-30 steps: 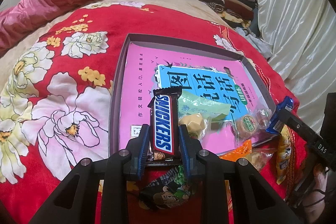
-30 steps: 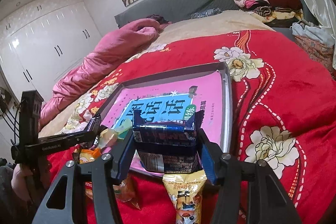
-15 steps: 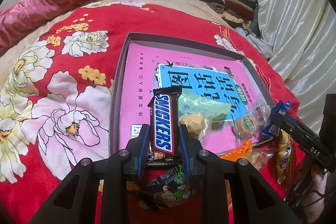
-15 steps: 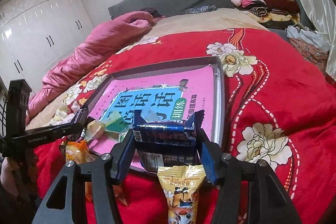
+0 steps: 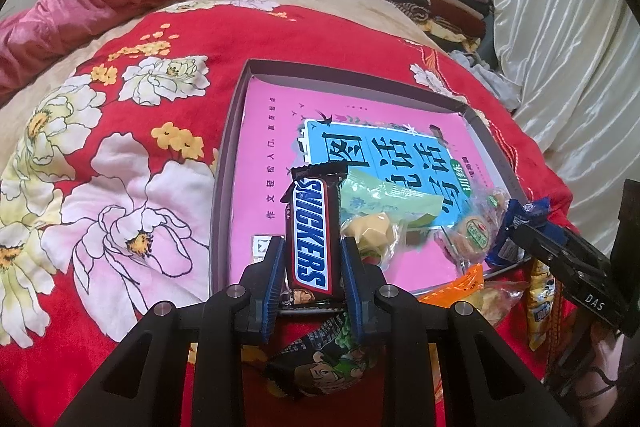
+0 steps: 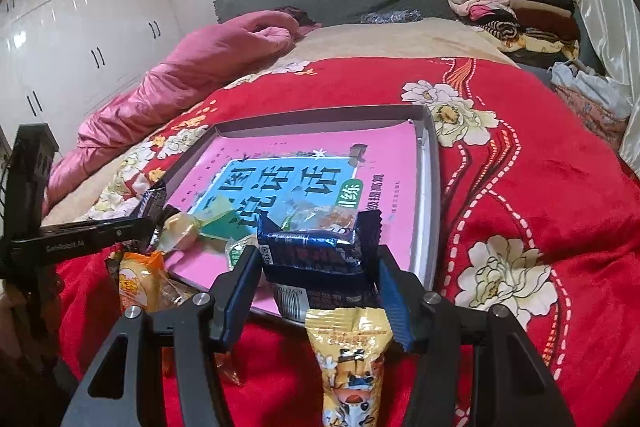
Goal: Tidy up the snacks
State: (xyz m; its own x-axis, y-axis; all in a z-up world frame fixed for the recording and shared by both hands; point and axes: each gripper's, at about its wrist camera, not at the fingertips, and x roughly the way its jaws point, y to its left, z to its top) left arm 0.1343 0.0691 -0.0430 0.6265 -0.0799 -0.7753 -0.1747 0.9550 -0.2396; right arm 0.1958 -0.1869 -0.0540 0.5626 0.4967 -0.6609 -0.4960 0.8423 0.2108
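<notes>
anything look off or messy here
Yes. Several snacks lie outside the tray on the red blanket by its near edge: a cartoon wrapper, an orange packet and a yellow packet. The tray also holds a pink book, odd among snacks.

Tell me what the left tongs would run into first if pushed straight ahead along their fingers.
Probably the pale green wrapper and yellow wrapped candy in the tray, just beyond the Snickers bar held by the left tongs. Depth is unclear; the bar may instead pass beside them over the pink book.
</notes>
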